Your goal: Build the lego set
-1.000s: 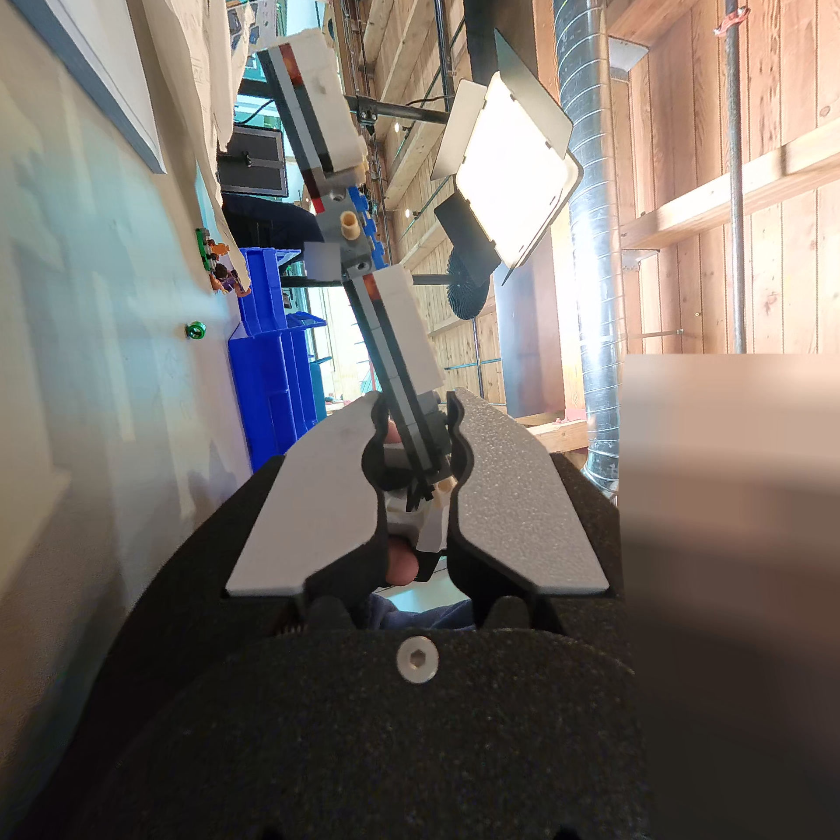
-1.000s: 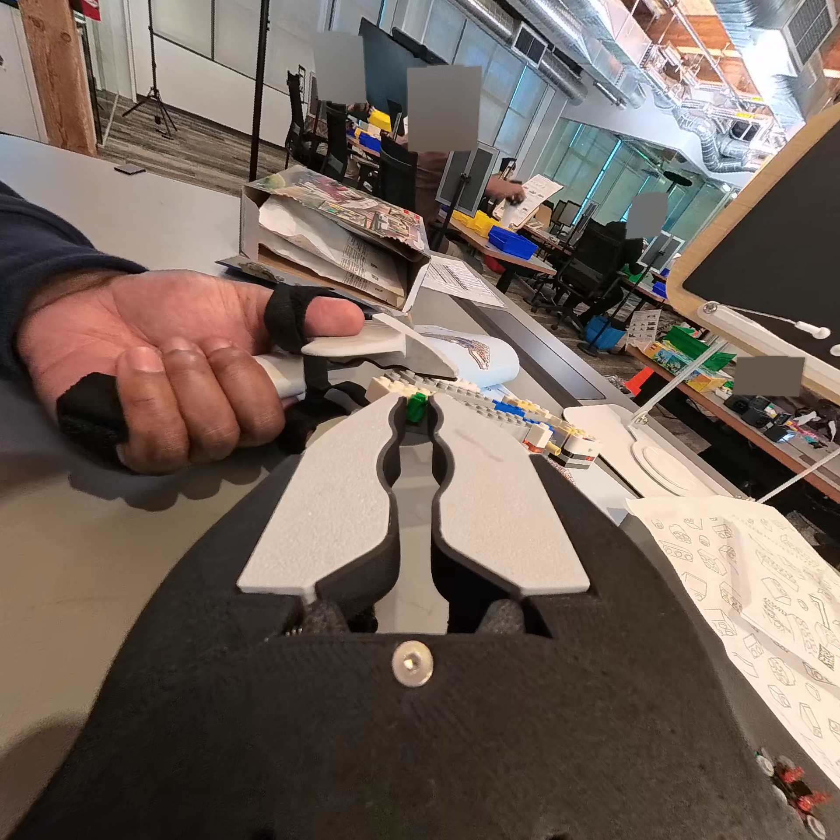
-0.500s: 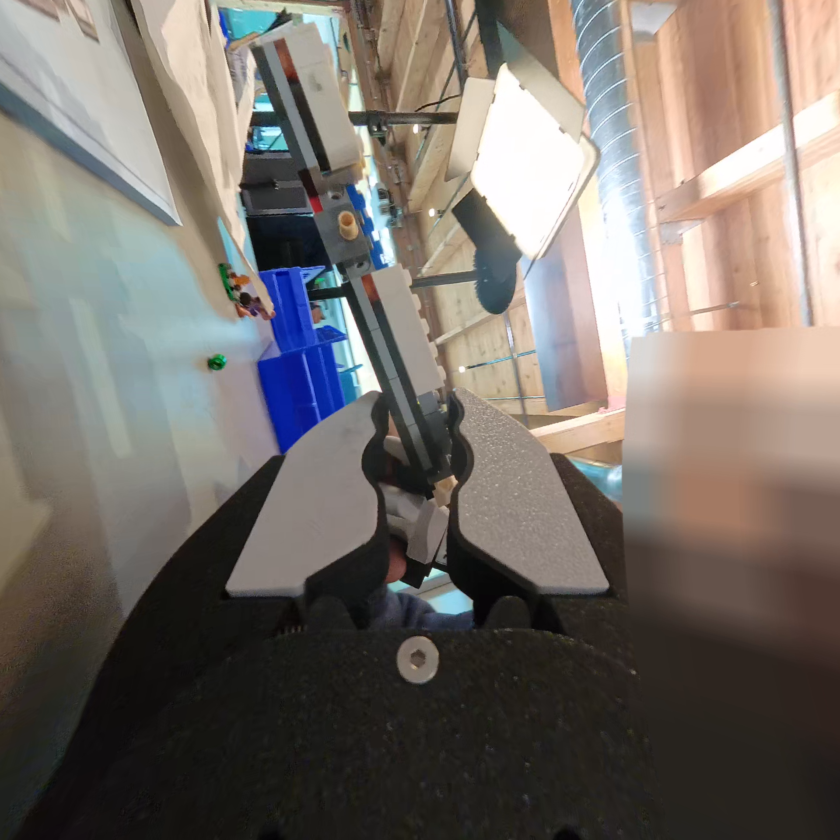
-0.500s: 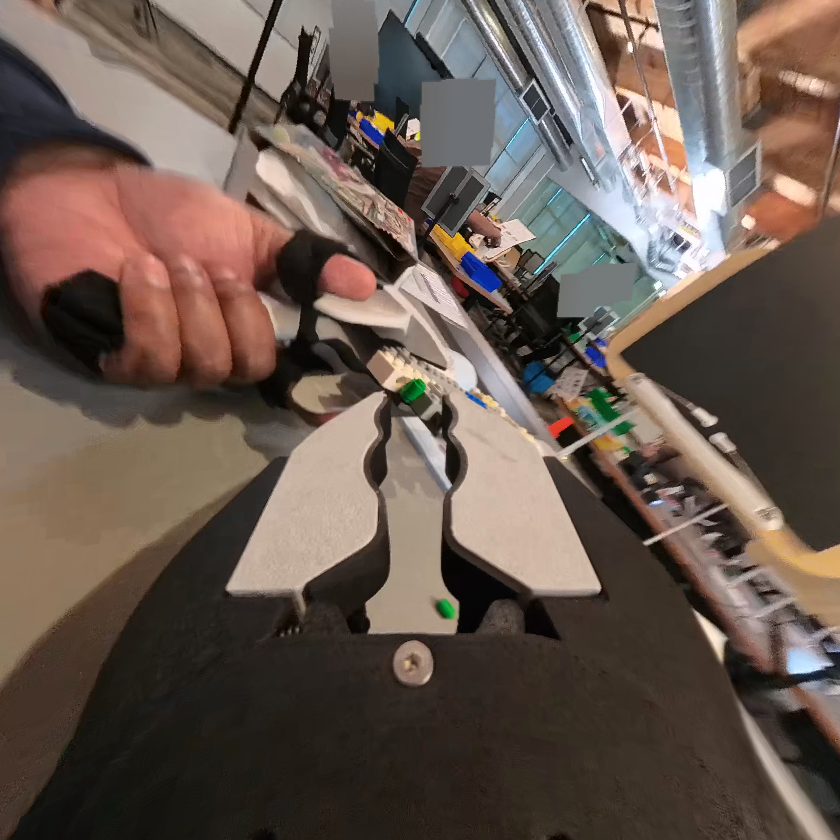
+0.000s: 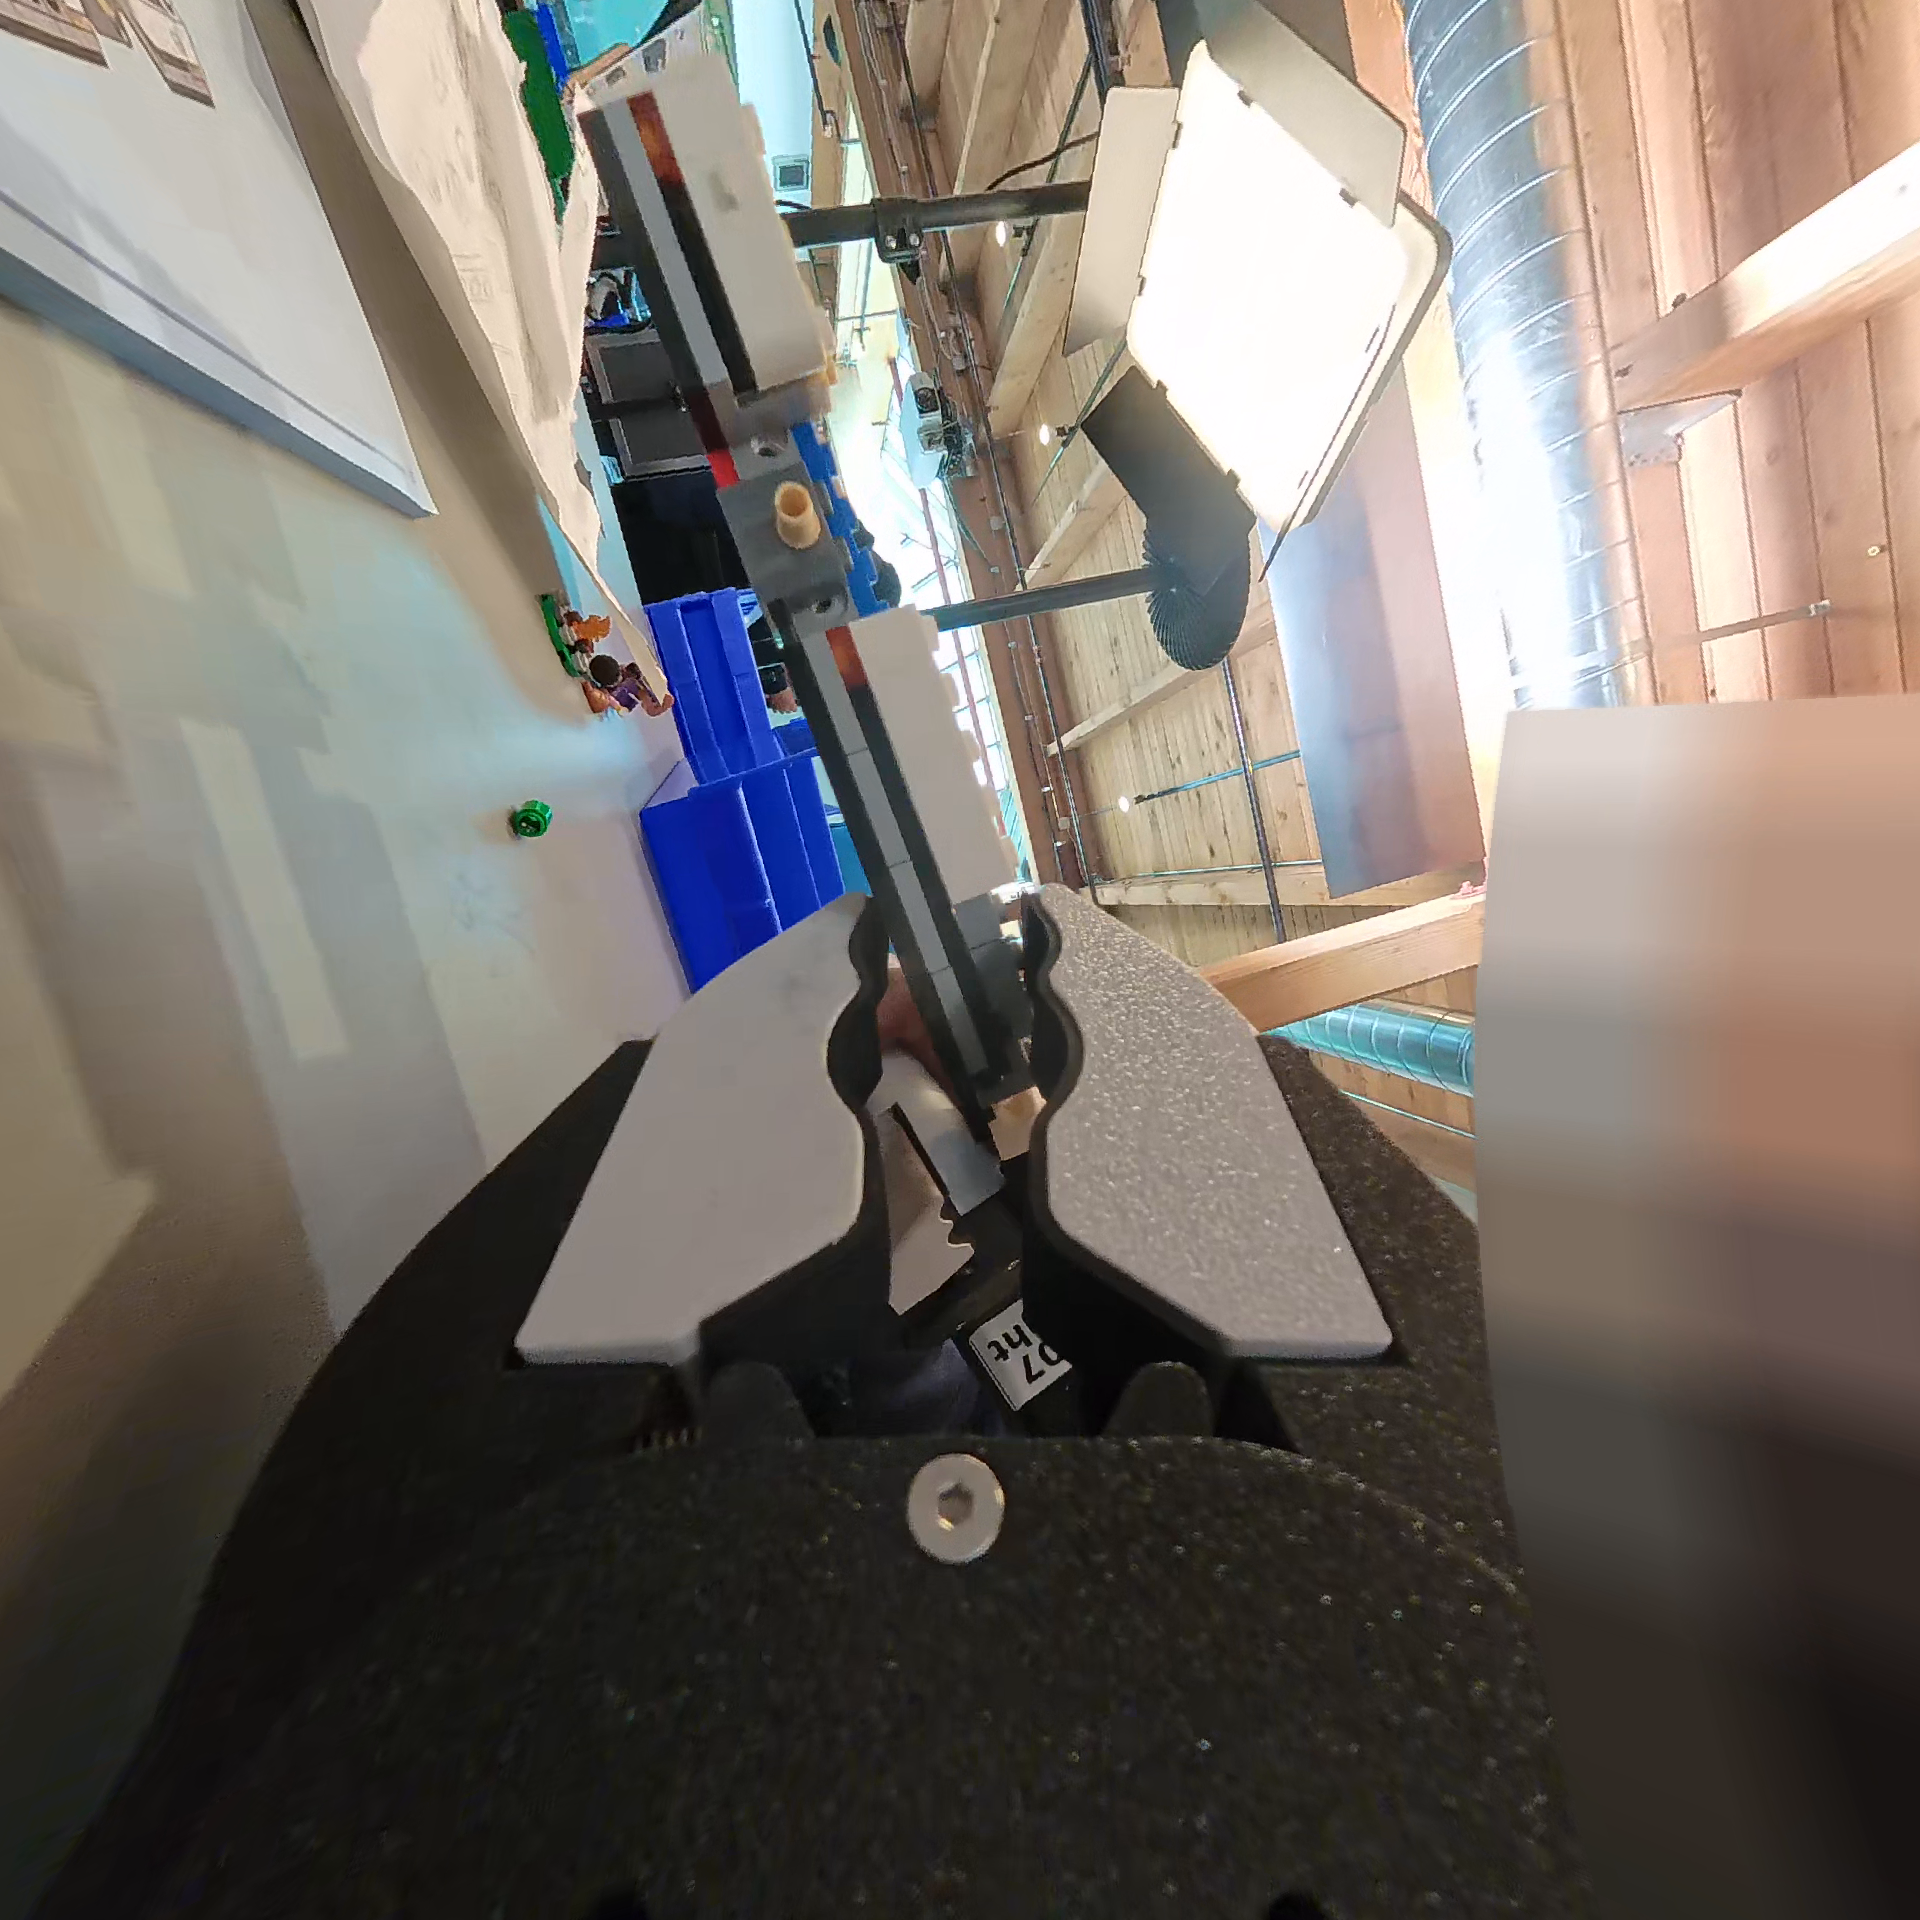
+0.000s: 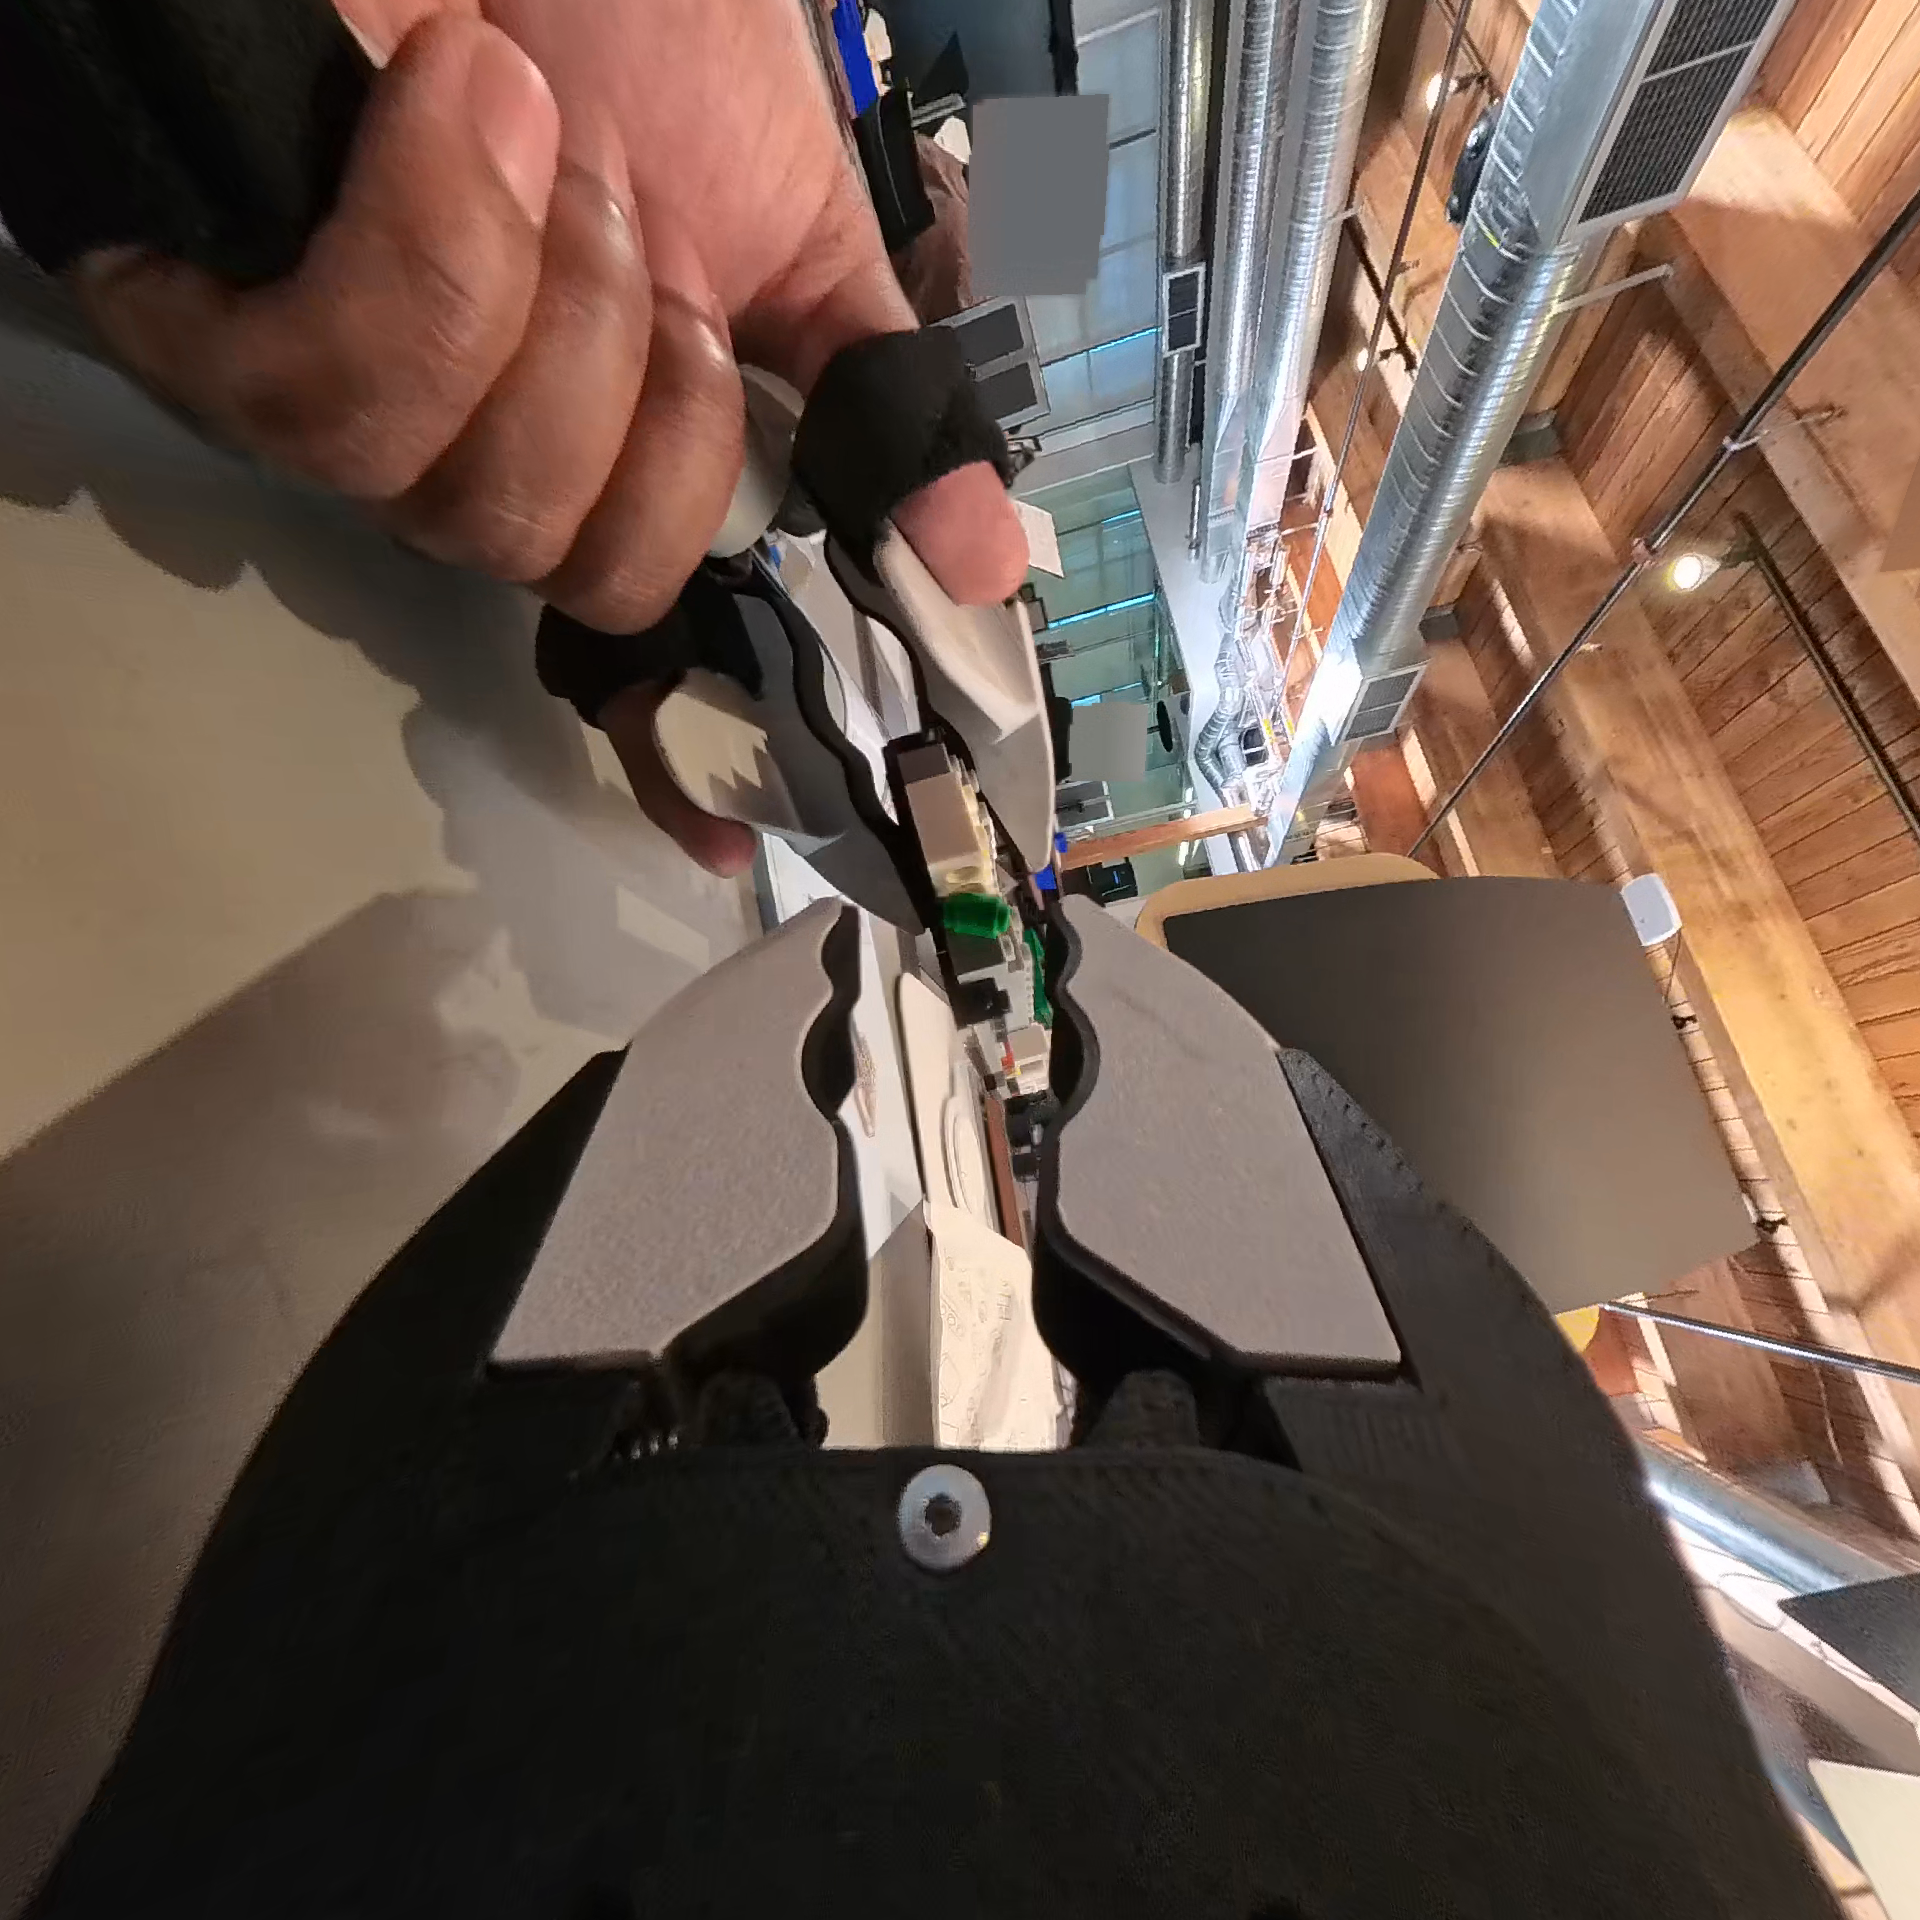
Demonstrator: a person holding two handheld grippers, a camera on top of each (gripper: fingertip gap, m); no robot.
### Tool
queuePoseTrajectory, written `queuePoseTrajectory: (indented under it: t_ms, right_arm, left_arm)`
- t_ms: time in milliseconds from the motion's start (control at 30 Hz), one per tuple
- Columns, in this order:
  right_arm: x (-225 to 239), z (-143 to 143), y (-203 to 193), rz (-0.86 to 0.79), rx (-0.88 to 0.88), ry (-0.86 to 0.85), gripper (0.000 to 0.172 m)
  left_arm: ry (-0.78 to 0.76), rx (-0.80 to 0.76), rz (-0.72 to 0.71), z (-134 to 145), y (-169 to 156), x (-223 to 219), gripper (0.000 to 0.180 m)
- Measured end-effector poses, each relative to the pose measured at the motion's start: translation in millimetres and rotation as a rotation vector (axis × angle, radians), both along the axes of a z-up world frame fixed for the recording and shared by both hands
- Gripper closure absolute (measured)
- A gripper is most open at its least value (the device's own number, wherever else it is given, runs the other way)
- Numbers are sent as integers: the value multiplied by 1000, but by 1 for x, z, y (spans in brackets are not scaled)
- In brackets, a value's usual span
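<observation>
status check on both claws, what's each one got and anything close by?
Left claw shut on long brick assembly, held up off the table. Right claw open at the assembly's green stud, not gripping. Loose green piece and blue bins nearby.

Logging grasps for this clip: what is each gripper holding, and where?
Left gripper clamps the long toy-brick assembly at its near end. Right gripper is open, holding nothing.

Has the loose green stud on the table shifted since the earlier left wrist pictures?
Cannot tell. The green stud sits at about the same spot relative to the blue bins in every picture; the camera itself is tilting, so any shift in the picture may be the view's own.
</observation>
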State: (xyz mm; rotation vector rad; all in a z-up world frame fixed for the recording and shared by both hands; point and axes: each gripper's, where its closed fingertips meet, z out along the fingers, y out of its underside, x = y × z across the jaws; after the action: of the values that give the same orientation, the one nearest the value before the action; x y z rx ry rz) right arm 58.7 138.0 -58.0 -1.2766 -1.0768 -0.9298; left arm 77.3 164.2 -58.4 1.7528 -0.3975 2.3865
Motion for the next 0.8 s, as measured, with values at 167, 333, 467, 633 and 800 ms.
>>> queuePoseTrajectory:
  t_ms: [167,333,467,633,800]
  right_arm:
    - [2,-3,1,-14,0,-9,146]
    - [1,-3,1,-12,8,-22,151]
    - [0,-2,1,-14,21,-38,155]
    - [0,-4,2,-17,15,-76,156]
    - [0,-6,1,-15,0,-101,156]
  left_arm:
    - [4,7,-2,-1,0,0,156]
    - [10,8,-13,-3,-3,1,156]
    - [15,4,-20,-4,-5,1,156]
    - [26,20,-19,-6,-5,2,156]
    - [37,21,-21,-8,-6,2,156]
